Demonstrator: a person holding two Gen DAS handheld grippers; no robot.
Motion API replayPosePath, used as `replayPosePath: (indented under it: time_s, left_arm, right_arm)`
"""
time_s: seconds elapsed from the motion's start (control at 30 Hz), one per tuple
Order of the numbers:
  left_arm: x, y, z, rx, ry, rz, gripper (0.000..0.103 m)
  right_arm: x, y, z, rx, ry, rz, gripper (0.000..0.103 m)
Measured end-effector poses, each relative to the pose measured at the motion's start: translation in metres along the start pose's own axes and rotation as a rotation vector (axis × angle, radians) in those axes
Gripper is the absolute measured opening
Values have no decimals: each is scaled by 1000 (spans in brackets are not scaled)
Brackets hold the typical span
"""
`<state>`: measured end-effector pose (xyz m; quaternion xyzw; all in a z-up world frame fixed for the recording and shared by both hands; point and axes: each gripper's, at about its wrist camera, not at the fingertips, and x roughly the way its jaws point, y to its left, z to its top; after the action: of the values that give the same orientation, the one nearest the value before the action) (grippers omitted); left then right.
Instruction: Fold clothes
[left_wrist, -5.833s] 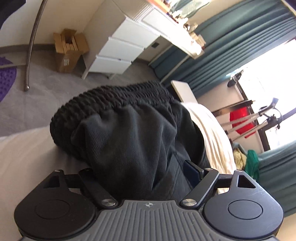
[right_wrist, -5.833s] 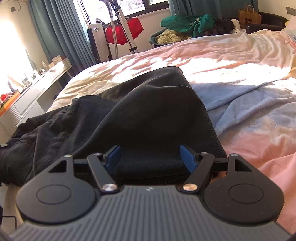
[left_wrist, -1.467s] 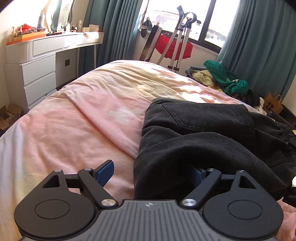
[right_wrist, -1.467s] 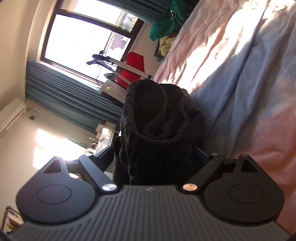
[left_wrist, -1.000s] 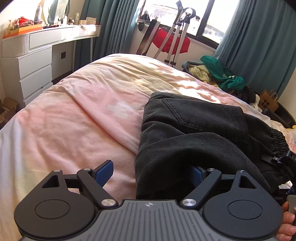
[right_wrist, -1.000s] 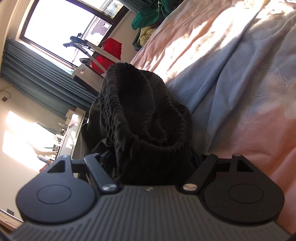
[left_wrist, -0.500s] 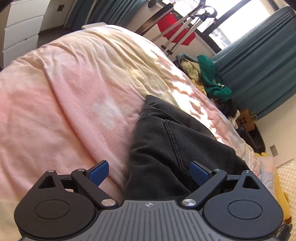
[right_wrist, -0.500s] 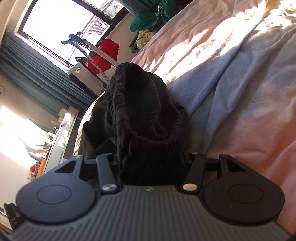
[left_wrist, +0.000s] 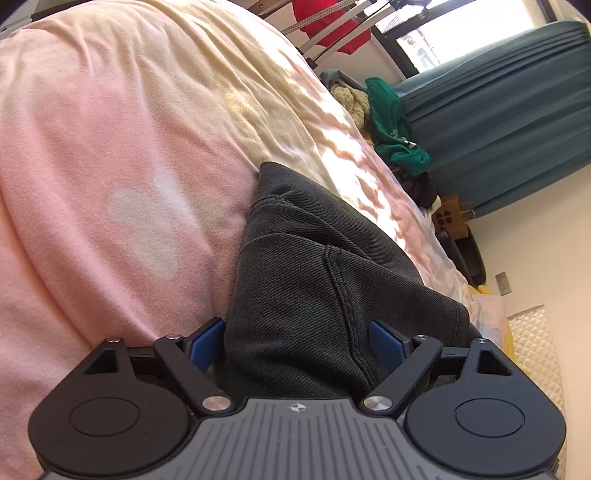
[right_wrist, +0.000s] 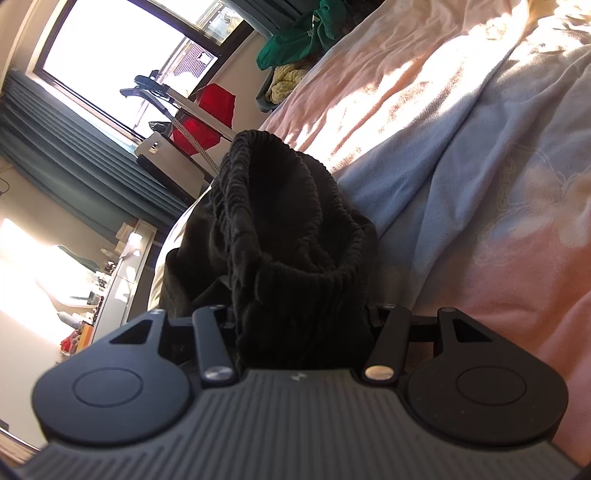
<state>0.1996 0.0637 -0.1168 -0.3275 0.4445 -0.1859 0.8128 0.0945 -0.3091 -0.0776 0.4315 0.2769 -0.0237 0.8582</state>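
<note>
A pair of dark grey-black trousers (left_wrist: 314, 266) lies folded on the pink bed cover (left_wrist: 110, 166). In the left wrist view my left gripper (left_wrist: 295, 341) has its blue pads on either side of a thick fold of the trouser fabric and is closing on it. In the right wrist view my right gripper (right_wrist: 301, 325) is shut on the ribbed elastic waistband (right_wrist: 280, 229), which bunches up between the fingers; the fingertips are hidden by the cloth.
A heap of green and yellow clothes (left_wrist: 388, 122) lies beyond the bed's far side by teal curtains (left_wrist: 498, 110). A drying rack with a red item (right_wrist: 207, 110) stands at the window. A white dresser (right_wrist: 122, 280) is at the left. A light blue patch of blanket (right_wrist: 461, 155) lies right of the waistband.
The left gripper has tilted, come closer onto the trousers, and narrowed its jaws around the fold. The right gripper has stayed shut on the waistband, which has barely moved.
</note>
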Motion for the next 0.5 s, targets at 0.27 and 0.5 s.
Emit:
replayPosePath:
  time_s: [0.27,0.5]
  left_arm:
    - [-9,-27,-9,111,-78,87,49]
    - [-34,-56,-22,201,-163,96,36]
  right_arm:
    - [-6,17,-1,-85,-23,-17,51]
    - [-19,21,3,-93,-63,15,45]
